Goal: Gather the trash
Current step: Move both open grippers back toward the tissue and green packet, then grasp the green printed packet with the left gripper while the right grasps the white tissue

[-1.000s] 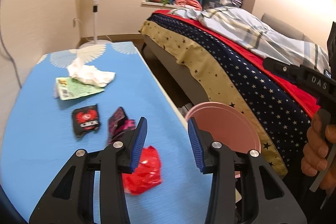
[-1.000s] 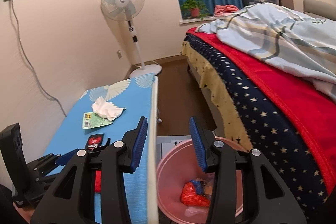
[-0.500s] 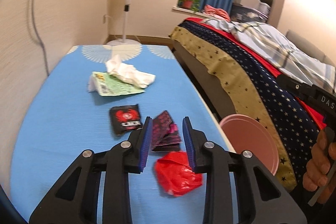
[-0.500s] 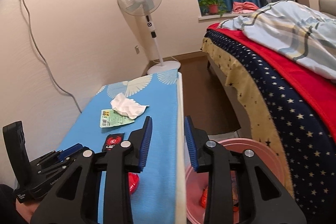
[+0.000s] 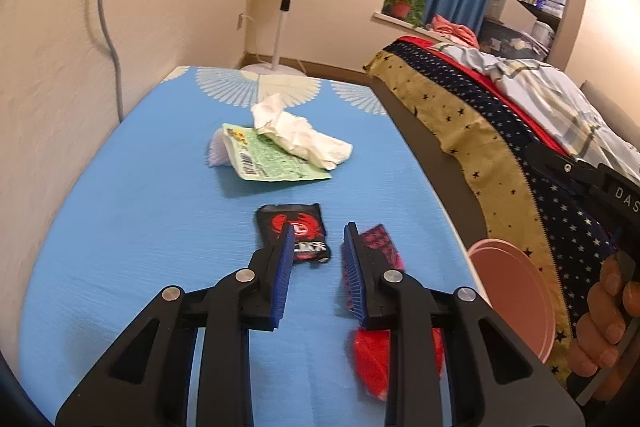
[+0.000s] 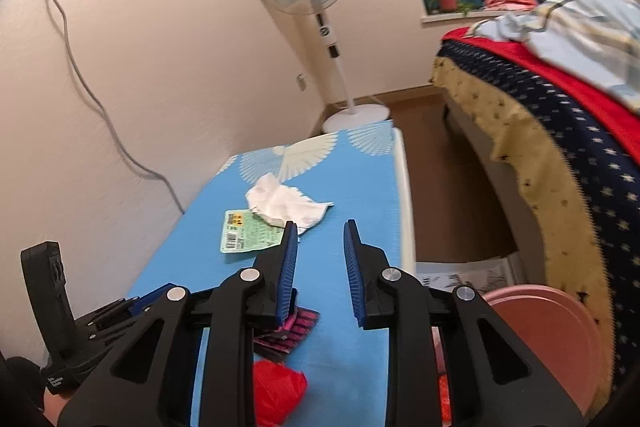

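Surveying from the largest item down: a bed [image 5: 500, 131] with a star-patterned cover runs along one side, and a table with a blue mat [image 5: 132, 227] stands beside it, against the wall. A pink bin [image 6: 552, 339] sits on the floor between table and bed, just beside the table edge, with some red scraps visible inside.

The trash lies on the mat in two groups. Toward the far end, a crumpled white tissue [image 5: 300, 135] rests partly on a green printed wrapper [image 5: 272, 163]. Nearer, a black packet with a red emblem [image 5: 294, 231], a dark pink-patterned wrapper [image 5: 380, 243] and a crumpled red wrapper [image 6: 276, 391] lie close together.

The left gripper [image 5: 316, 267] hovers over the near group, its jaws closing with only bare mat between the blue pads; the black packet lies under one finger, the pink wrapper under the other. The right gripper [image 6: 320, 263] sits above the table edge, jaws likewise closing on nothing.

Judged risks:
- The left jaws straddle the gap between two pieces — closing here would likely catch neither, or pinch a corner that slips out.
- The flat packets lie flush on the mat; pads may skid over them or push them toward the edge.
- The light tissue may drag the green wrapper along and shed it short of the bin.
- Both tools work close together — a collision is possible.
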`<state>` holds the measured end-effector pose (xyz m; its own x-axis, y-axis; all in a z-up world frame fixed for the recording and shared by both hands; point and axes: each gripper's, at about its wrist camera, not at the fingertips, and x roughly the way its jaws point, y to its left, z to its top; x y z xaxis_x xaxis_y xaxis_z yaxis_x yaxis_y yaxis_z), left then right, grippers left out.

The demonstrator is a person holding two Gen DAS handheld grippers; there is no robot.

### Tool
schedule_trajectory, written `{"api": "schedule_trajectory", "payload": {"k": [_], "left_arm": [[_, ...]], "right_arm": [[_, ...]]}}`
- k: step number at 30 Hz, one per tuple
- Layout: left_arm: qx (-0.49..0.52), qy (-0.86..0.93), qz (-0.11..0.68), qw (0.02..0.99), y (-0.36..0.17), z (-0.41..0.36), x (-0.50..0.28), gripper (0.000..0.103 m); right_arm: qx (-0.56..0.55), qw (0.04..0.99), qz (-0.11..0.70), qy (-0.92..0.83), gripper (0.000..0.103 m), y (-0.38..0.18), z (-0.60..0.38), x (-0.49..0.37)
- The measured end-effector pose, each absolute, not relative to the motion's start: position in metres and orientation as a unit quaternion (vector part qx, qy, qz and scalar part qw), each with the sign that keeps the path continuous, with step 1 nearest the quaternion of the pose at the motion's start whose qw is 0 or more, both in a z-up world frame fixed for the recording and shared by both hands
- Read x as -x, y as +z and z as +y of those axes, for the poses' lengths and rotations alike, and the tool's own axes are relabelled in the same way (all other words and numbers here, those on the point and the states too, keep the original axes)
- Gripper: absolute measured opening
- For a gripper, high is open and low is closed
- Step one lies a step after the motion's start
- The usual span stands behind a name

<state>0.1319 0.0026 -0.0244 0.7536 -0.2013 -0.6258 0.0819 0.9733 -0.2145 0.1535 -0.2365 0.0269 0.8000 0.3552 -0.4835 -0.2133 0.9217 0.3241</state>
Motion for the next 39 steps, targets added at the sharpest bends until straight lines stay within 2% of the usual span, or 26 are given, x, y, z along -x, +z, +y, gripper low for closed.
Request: {"api": "schedule_trajectory", "payload": {"k": [12, 24, 26, 28, 30, 39], "left_arm": [[0.134, -0.021, 0.340, 0.931, -0.042, 0.043, -0.162, 0.025], [0.152, -0.020, 0.347, 0.925, -0.068, 0.044, -0.203, 0.026], [0.159, -0.017, 0.350, 0.923, -0.073, 0.048, -0.209, 0.029], [0.162, -0.013, 0.350, 0.923, -0.076, 0.050, -0.215, 0.038], [0.167, -0.013, 0.351, 0.921, -0.078, 0.052, -0.220, 0.039], [0.197, -0.020, 0.358, 0.913, -0.089, 0.056, -0.238, 0.039]], "right_arm": [[-0.102, 0.925, 0.309, 0.195, 0.025, 0.001, -0.204, -0.226], [-0.115, 0.896, 0.368, 0.220, 0.027, -0.044, -0.183, -0.306], [-0.118, 0.890, 0.379, 0.222, 0.029, -0.053, -0.179, -0.320], [-0.117, 0.887, 0.388, 0.221, 0.031, -0.060, -0.175, -0.329], [-0.120, 0.884, 0.394, 0.222, 0.038, -0.064, -0.173, -0.337], [-0.123, 0.866, 0.424, 0.235, 0.039, -0.079, -0.157, -0.357]]}}
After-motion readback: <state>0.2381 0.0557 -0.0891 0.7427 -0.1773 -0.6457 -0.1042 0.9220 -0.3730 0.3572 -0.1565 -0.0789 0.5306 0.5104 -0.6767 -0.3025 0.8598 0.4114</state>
